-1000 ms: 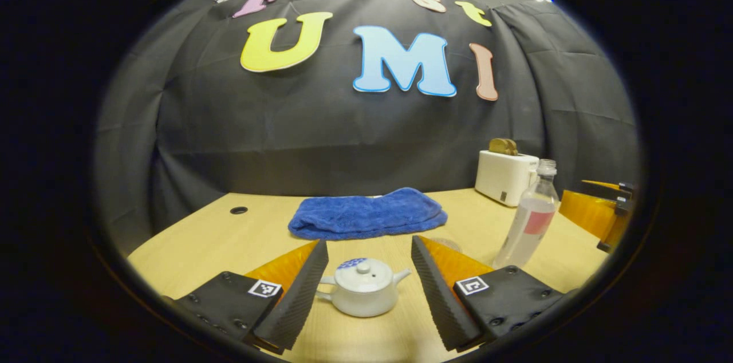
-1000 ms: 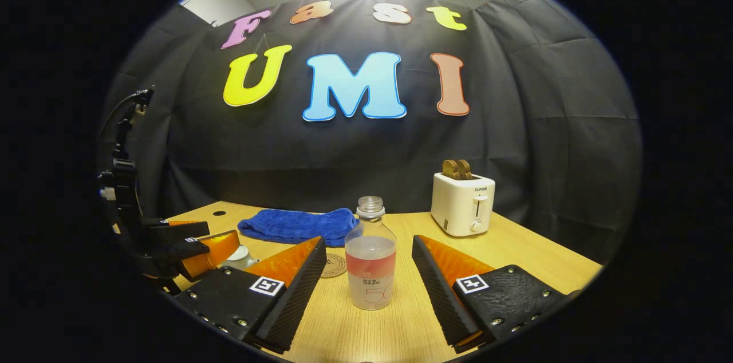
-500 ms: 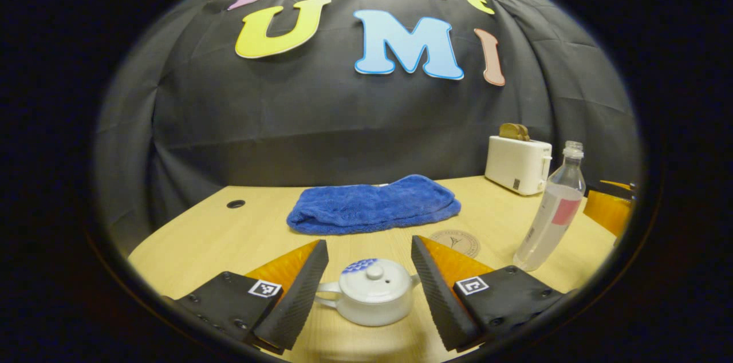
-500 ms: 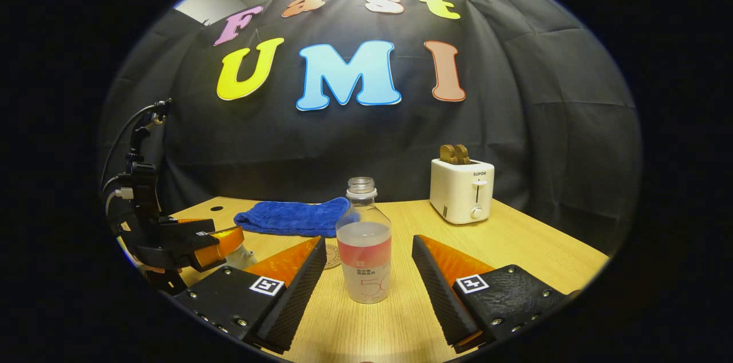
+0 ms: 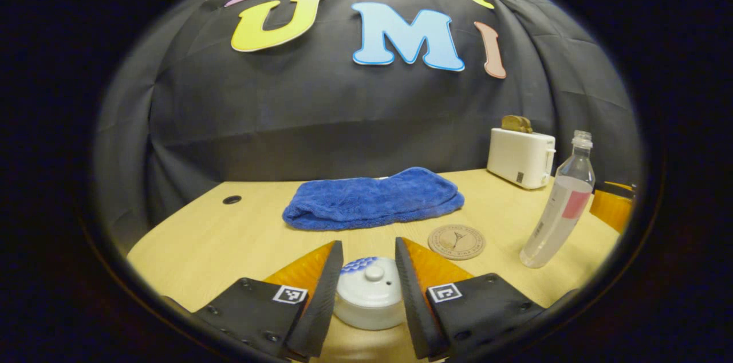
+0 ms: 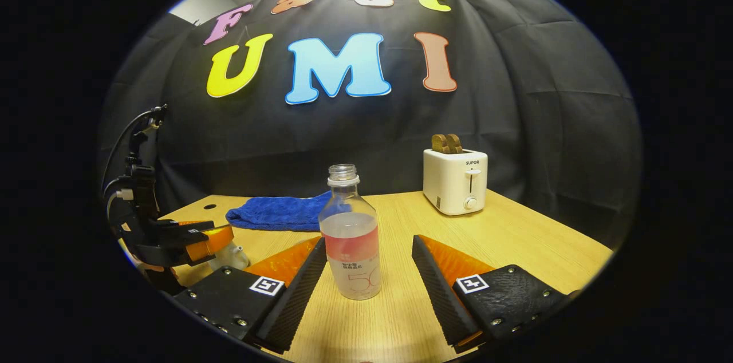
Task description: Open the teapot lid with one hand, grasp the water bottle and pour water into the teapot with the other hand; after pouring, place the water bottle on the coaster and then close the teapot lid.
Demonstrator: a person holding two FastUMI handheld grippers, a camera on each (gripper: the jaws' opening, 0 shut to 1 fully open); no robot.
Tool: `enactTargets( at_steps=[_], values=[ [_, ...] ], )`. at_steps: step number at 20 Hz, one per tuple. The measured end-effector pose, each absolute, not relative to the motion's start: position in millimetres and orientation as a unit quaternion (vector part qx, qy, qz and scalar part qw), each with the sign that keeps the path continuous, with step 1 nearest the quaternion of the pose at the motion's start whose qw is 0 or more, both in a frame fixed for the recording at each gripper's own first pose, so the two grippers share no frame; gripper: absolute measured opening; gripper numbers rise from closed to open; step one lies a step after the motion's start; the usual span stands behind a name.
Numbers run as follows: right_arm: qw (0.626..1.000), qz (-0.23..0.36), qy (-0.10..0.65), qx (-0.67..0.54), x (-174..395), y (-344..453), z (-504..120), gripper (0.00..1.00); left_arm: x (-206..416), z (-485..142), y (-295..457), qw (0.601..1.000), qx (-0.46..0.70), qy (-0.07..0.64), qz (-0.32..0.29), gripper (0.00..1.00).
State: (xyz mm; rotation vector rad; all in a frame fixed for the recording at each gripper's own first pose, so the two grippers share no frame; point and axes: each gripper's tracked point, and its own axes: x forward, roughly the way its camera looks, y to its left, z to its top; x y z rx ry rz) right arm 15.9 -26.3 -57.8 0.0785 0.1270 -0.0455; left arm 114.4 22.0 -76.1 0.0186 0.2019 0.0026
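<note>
The teapot [image 5: 369, 294] sits low between the left tongs [image 5: 366, 288], its spout and handle hidden behind the fingers, so only the lid [image 5: 371, 278] with its knob shows clearly; whether the narrowed fingers actually press on it is hard to tell. In the right gripper view the teapot is mostly covered by the left tongs at the far left. The right tongs [image 6: 369, 288] are level and spread wide either side of the uncapped water bottle [image 6: 350, 234], without touching it. On the pale wooden surface [image 5: 229, 237] lie a round coaster [image 5: 456, 241], a blue towel [image 5: 372, 198] and a white toaster [image 6: 455, 181] before the black cloth wall.
</note>
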Motion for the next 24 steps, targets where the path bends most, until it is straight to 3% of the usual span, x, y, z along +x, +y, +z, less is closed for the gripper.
enactTargets(
  at_steps=[2,5,7,9,12,14,24],
  values=[
    [0.997,-0.024,0.066,0.04,15.8,-26.7,-60.5,0.94,117.5,-72.6,20.5,0.995,0.019,0.098,0.004,0.64],
    [0.996,-0.024,0.07,0.042,15.7,-27.8,-64.0,0.94,119.0,-75.4,18.8,0.995,0.019,0.102,-0.002,0.31],
    [0.996,-0.026,0.071,0.044,15.7,-29.5,-64.9,0.94,118.5,-83.0,21.2,0.994,0.017,0.104,-0.003,0.35],
    [0.996,-0.027,0.071,0.046,15.2,-30.1,-64.4,0.94,117.9,-75.0,19.6,0.995,0.007,0.102,-0.004,0.16],
    [0.996,-0.027,0.069,0.046,16.2,-30.2,-63.3,0.94,118.7,-71.4,19.8,0.995,0.014,0.103,-0.003,0.15],
    [0.996,-0.026,0.07,0.045,16.2,-30.1,-63.1,0.94,121.1,-72.3,21.6,0.995,0.011,0.102,-0.004,0.09],
    [0.996,-0.021,0.074,0.045,17.6,-26.8,-66.5,0.94,121.0,-61.2,25.5,0.996,-0.01,0.089,-0.015,0.08]
  ],
)
